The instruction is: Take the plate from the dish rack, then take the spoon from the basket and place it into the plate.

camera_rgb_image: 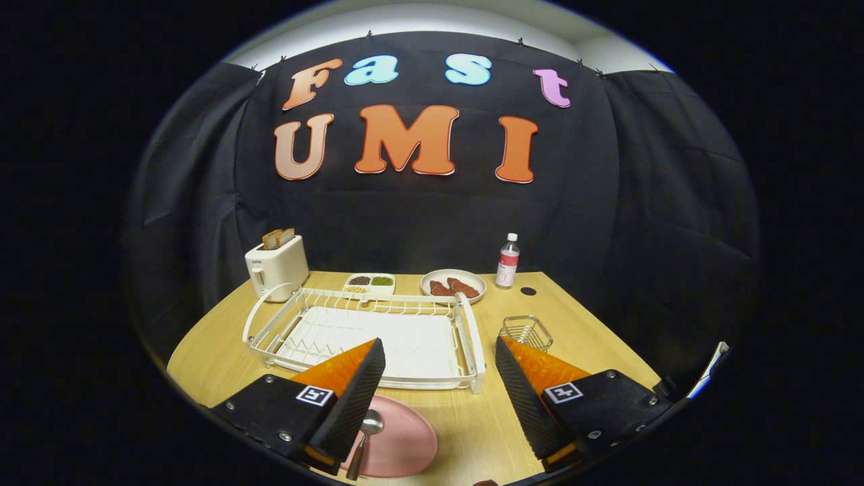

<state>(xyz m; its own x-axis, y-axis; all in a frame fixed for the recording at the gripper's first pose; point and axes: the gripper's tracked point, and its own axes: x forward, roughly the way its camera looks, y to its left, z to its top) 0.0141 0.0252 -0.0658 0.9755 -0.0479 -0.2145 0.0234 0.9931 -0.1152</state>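
Tool open w/ ribbed pads – steel spoon on round pink plate.

Pink plate, white dish rack (orange, black-ridged claw).

No readable text on the bottle, toaster or fingers' square markers

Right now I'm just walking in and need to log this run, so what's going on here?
A person's handheld tool hangs open over the table, gripping nothing. The pink plate already lies on the wooden table in front of the white dish rack, with the spoon resting on it. The wire basket stands beside the rack. The task looks finished.
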